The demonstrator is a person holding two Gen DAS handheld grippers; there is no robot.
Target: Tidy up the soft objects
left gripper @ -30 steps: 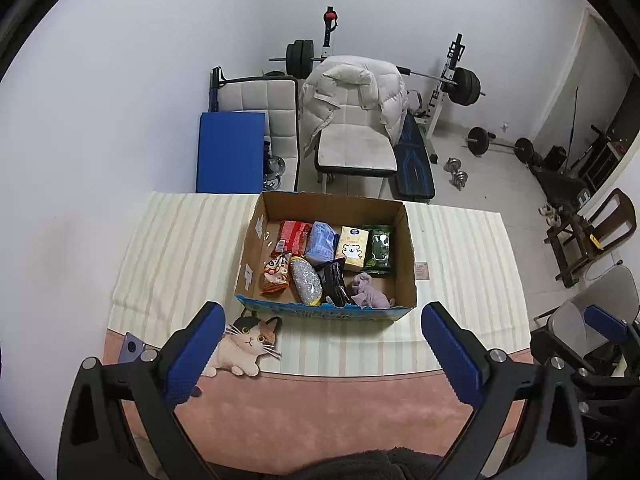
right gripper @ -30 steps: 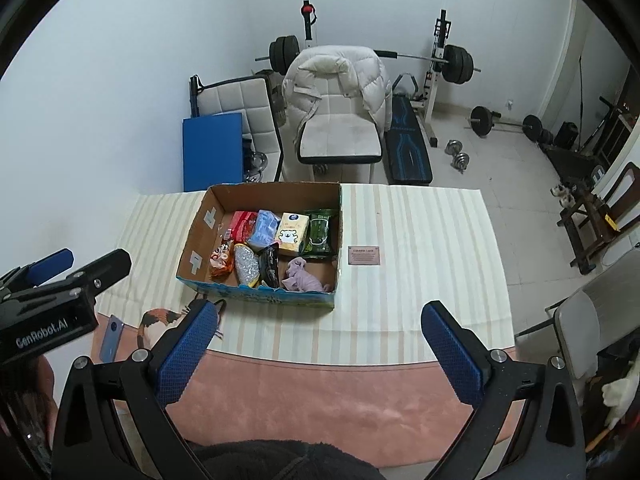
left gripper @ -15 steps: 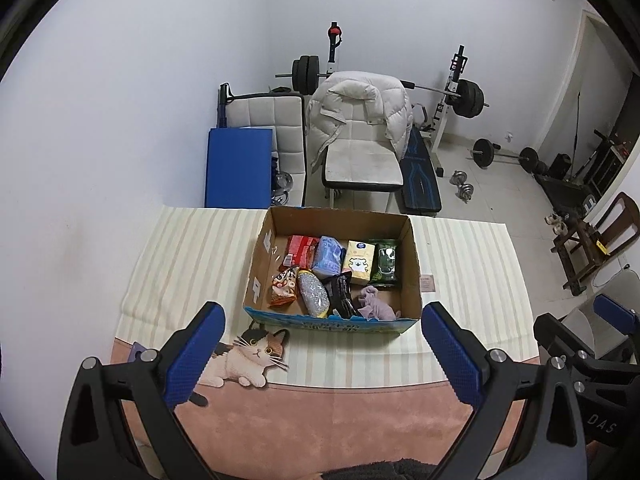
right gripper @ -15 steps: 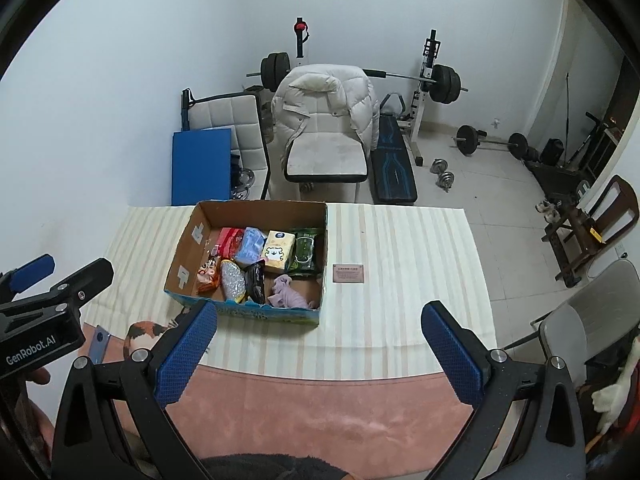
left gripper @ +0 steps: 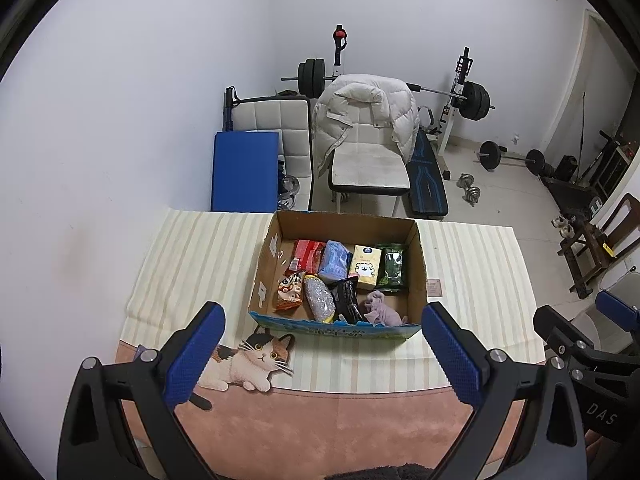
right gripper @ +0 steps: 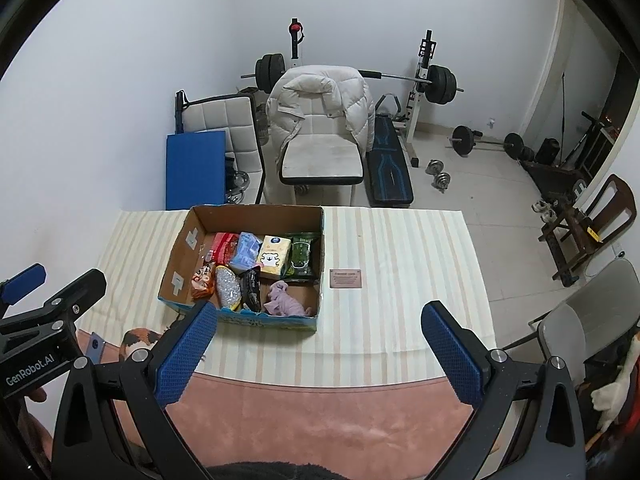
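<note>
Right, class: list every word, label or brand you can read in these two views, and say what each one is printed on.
"GenRobot.AI": on the body of the left gripper, seen in the right wrist view.
"DAS": on the body of the right gripper, seen in the left wrist view; the rest is cut off.
Small brown card beside the cardboard box: print too small to read.
Packets in the box, such as the yellow pack: print blurred.

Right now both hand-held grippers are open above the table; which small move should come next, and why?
Probably lower the right hand-held gripper toward the purple cloth in the box. The cloth lies loose in the near right corner, uncovered, while both grippers hang open, empty and well short of the box. The left hand-held gripper could wait.
</note>
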